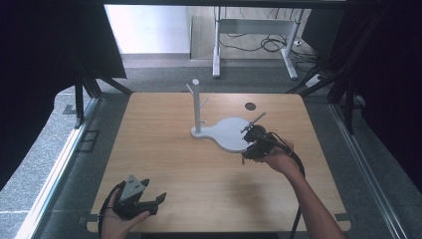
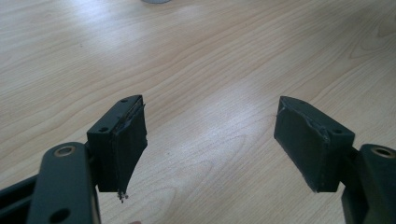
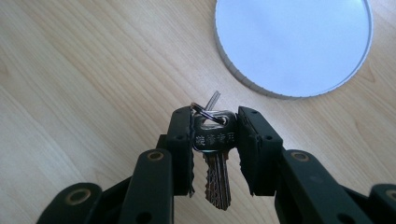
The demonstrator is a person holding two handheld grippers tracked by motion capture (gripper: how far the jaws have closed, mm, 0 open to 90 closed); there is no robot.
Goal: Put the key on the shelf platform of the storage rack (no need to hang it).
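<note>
The key (image 3: 214, 154) sits clamped by its head between the jaws of the right gripper (image 3: 215, 140), its blade hanging down toward the camera and its split ring (image 3: 205, 112) poking up past the jaw tips, with a thin metal piece standing out of the ring. The key's long axis runs along the jaws, so the ring leads and is the free end that could catch on something. Just ahead of it lies the round disc of a white stand base (image 3: 294, 42), near but not touching. In the high view that base (image 1: 230, 133) spreads out from a white post (image 1: 197, 107) with short angled pegs (image 1: 203, 103), and the right gripper (image 1: 255, 144) hovers at the base's right edge, well below and to the right of the pegs. My guess is the ring is meant for a peg, which means lifting up and left. The left gripper (image 2: 210, 140) rests wide open and empty over bare wooden table (image 2: 210, 60), at the near left corner (image 1: 139, 199), far from the post, so the right hand is plainly the nearer one
</note>
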